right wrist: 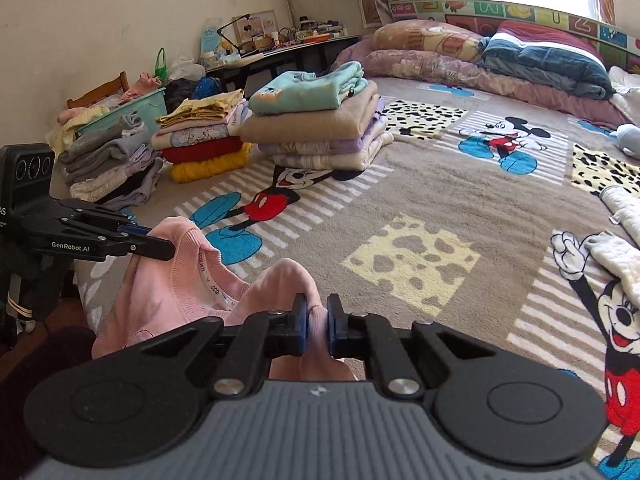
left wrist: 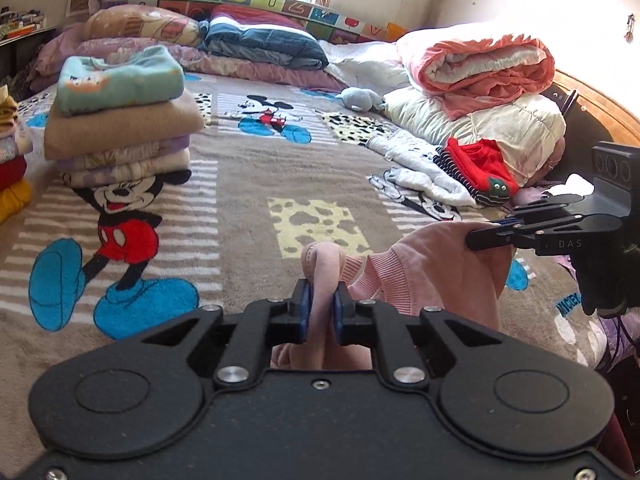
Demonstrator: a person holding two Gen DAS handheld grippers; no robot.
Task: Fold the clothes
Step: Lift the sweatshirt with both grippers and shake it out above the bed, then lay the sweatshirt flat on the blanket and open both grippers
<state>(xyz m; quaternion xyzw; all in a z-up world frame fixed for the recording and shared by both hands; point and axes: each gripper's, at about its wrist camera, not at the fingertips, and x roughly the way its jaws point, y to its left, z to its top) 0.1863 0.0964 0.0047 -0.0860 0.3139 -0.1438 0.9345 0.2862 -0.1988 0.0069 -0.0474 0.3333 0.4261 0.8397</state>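
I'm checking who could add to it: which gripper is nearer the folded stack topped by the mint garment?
Left. The left gripper is closer to the stack; the right gripper is farther away.

Count, bed area:
I see 3 folded stacks [right wrist: 316, 128], 1 pink top [right wrist: 168, 280], 2 grippers [right wrist: 317, 316], approx.

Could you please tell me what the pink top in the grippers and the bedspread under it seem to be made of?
Pink top: soft knit, probably cotton jersey, matte; the neckline is ribbed and the cloth bunches limply at the pads.
Bedspread: thick plush or fleece, likely synthetic; a fuzzy pile shows across its printed cartoon panels.
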